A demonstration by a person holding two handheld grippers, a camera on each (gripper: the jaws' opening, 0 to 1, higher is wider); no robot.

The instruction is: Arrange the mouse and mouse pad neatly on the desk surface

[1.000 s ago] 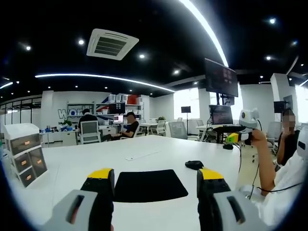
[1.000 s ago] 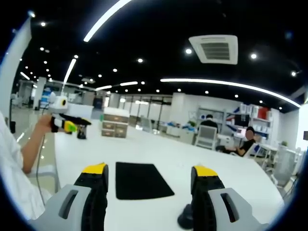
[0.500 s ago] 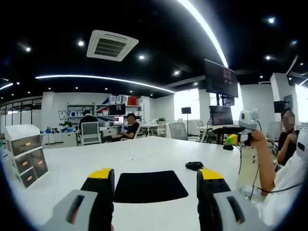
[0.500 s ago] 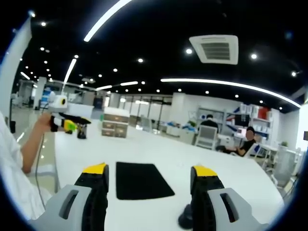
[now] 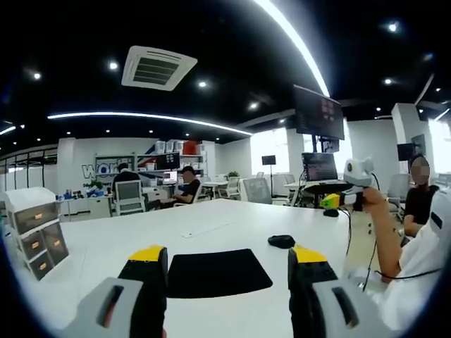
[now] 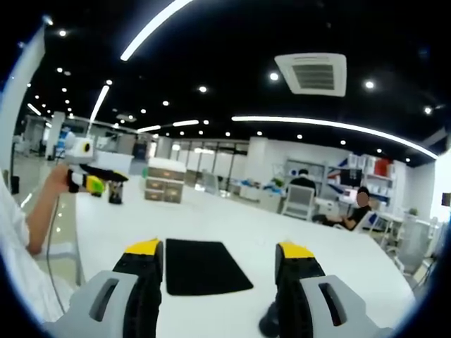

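A black mouse pad (image 5: 218,271) lies flat on the white desk (image 5: 106,246), just beyond my left gripper (image 5: 228,264), whose jaws stand open with nothing between them. To the pad's right, apart from it, sits a small black mouse (image 5: 282,241). In the right gripper view the same mouse pad (image 6: 204,266) lies ahead between the open jaws of my right gripper (image 6: 220,257), and the mouse (image 6: 270,325) is half hidden behind the right jaw. Both grippers are held above the desk: the right gripper (image 5: 345,191) at the right, the left gripper (image 6: 88,176) at the left.
A white drawer unit (image 5: 35,229) stands on the desk's far left corner. A sheet of paper (image 5: 208,228) lies past the pad. People sit at desks in the background (image 5: 187,186). A cable hangs from the raised hand (image 5: 350,232).
Both views have shifted slightly with the hands. The mouse pad and mouse lie where they were, and both grippers stay open.
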